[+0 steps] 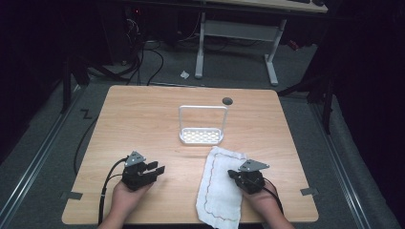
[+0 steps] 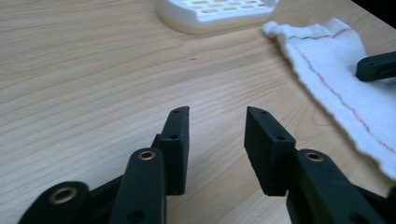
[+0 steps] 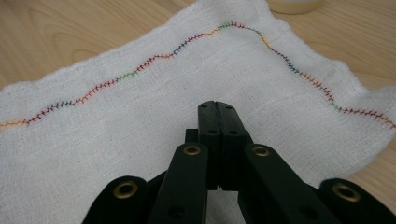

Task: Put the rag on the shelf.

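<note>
A white cloth with a coloured stitched border lies flat at the table's front right, its near end hanging over the front edge. My right gripper rests over the cloth's right part with its jaws shut together and pointing left. In the right gripper view the shut jaws sit just above the cloth, with no fold caught between them. My left gripper is over bare wood left of the cloth. Its jaws stand open with nothing between them, and the cloth lies off to their right.
A white perforated tray with a tall wire handle stands at the table's middle, just beyond the cloth; its edge shows as tray. A dark round hole sits near the wooden table's far edge. Cables and a desk frame lie on the floor beyond.
</note>
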### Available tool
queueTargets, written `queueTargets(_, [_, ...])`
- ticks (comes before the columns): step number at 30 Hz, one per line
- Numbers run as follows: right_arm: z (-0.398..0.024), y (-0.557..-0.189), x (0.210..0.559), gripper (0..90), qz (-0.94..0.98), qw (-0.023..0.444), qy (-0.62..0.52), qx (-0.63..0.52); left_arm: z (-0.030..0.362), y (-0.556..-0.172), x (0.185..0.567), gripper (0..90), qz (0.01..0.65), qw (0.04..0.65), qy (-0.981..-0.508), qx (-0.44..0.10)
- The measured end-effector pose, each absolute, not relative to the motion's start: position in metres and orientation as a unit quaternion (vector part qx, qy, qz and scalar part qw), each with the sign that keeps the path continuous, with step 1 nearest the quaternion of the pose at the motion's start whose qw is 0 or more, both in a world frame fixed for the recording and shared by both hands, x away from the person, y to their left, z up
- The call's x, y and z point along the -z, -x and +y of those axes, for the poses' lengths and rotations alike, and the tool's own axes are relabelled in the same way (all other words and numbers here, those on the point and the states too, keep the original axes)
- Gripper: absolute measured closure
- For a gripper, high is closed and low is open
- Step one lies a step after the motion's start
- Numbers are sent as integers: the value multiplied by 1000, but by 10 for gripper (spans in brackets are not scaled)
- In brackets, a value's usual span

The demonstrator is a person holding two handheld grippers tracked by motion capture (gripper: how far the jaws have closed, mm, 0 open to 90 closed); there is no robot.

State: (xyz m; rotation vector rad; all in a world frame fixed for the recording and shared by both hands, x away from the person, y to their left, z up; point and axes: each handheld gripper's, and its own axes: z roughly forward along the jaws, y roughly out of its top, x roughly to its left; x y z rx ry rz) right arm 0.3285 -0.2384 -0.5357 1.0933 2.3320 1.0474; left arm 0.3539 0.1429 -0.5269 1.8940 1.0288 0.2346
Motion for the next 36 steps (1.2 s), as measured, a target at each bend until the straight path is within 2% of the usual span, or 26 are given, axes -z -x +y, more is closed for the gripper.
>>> queueTargets(6, [-205, -321, 536, 900, 841, 163, -352, -376, 123, -348, 529, 625, 393, 460, -792, -87])
queueTargets(14, [-170, -313, 537, 900, 860, 164, -306, -374, 105, -344, 533, 535, 382, 452, -801, -89])
queueTargets(17, [-166, -311, 537, 900, 862, 167, -299, -374, 100, -347, 535, 491, 392, 454, -795, -89])
queueTargets(24, [-185, -313, 530, 801, 844, 176, -322, -391, 77, -367, 536, 440, 415, 440, -790, -101])
queueTargets(26, [-196, -314, 528, 778, 834, 182, -336, -399, 68, -370, 538, 500, 416, 425, -797, -102])
queueTargets(30, [-209, -316, 525, 726, 822, 189, -353, -405, 60, -369, 539, 535, 427, 424, -790, -116])
queueTargets(33, [-215, -319, 525, 698, 815, 193, -361, -410, 56, -365, 541, 617, 422, 418, -792, -144])
queueTargets(36, [-218, -321, 524, 658, 810, 193, -367, -414, 53, -362, 541, 751, 419, 419, -794, -135])
